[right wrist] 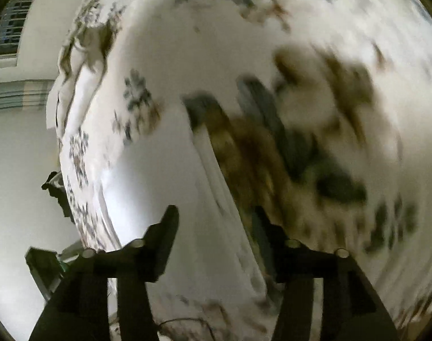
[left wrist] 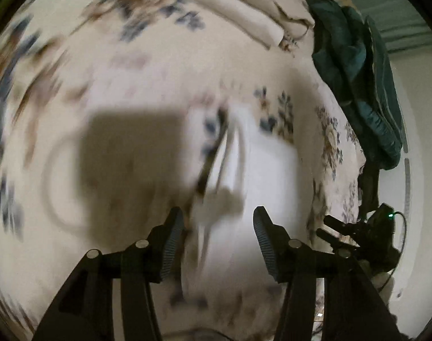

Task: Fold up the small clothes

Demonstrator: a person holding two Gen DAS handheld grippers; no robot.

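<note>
Hovering over the bed, both grippers pointed steeply down with nothing pinched.

Left gripper point(left wrist: 218, 218), bottom centre of the left wrist view: jaws stood roughly half open, ribbed pads apart, cloth visible through the gap but not clamped. Right gripper point(right wrist: 216, 218), bottom centre of the right wrist view: also about half open, empty. It also showed in the lower right of the left wrist view, green light on, just off the bed's edge.

Just beyond the left fingers lay the small white garment point(left wrist: 261, 164), centre-right of frame, flat on the floral bedsheet point(left wrist: 159, 65), with thin straps or seams running down toward the jaws. Heavy blur; which garment it was could not be told. In the right wrist view a white panel point(right wrist: 164, 176) sat ahead of the left finger, with a straight edge beside the sheet's dark floral print; it looked like the same piece.

A square shadow, centre-left of the left view, was probably the gripper body blocking the light.

Judgement: with both tools open above the cloth, a fold had likely been laid down, or a new grab was being lined up.

Farther back: folded cream bedding point(left wrist: 244, 8), top centre, and a teal blanket point(left wrist: 358, 71) heaped at upper right, both well apart from the work.
</note>
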